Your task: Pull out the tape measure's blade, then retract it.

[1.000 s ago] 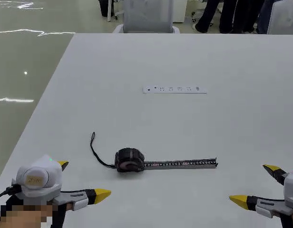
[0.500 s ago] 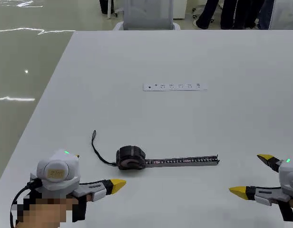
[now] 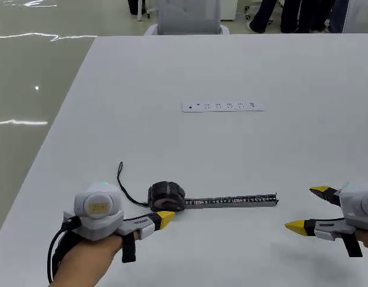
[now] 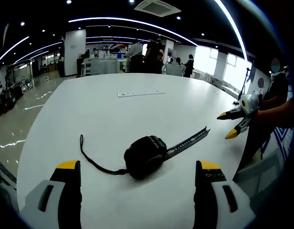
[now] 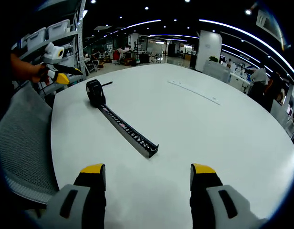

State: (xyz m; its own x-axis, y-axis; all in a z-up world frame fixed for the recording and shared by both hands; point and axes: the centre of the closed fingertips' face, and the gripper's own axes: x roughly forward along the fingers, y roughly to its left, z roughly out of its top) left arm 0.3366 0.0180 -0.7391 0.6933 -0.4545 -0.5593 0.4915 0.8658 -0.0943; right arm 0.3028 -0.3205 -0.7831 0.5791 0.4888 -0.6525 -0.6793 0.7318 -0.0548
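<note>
1. Two pairs of tongs spread wide, gripping nothing: left gripper (image 4: 138, 166) with the tape measure (image 4: 146, 156) lying just ahead between its jaws, one yellow tip close beside the case, contact not clear; right gripper (image 3: 307, 208) a little beyond the hook end, apart from it.
2. Find the tape measure low on the white table (image 3: 172, 78), wrist strap (image 3: 123, 182) curling off to the left, blade (image 3: 235, 201) already drawn out flat towards the right.
3. Judge the pull-out done and the retraction in hand but not yet begun.
4. Next, probably: ease the left jaws around the case and close to pin it, steady the hook end with the right, then let the blade run in slowly rather than whip back.
5. Ignore the power strip (image 3: 223, 107), well apart farther back.
</note>
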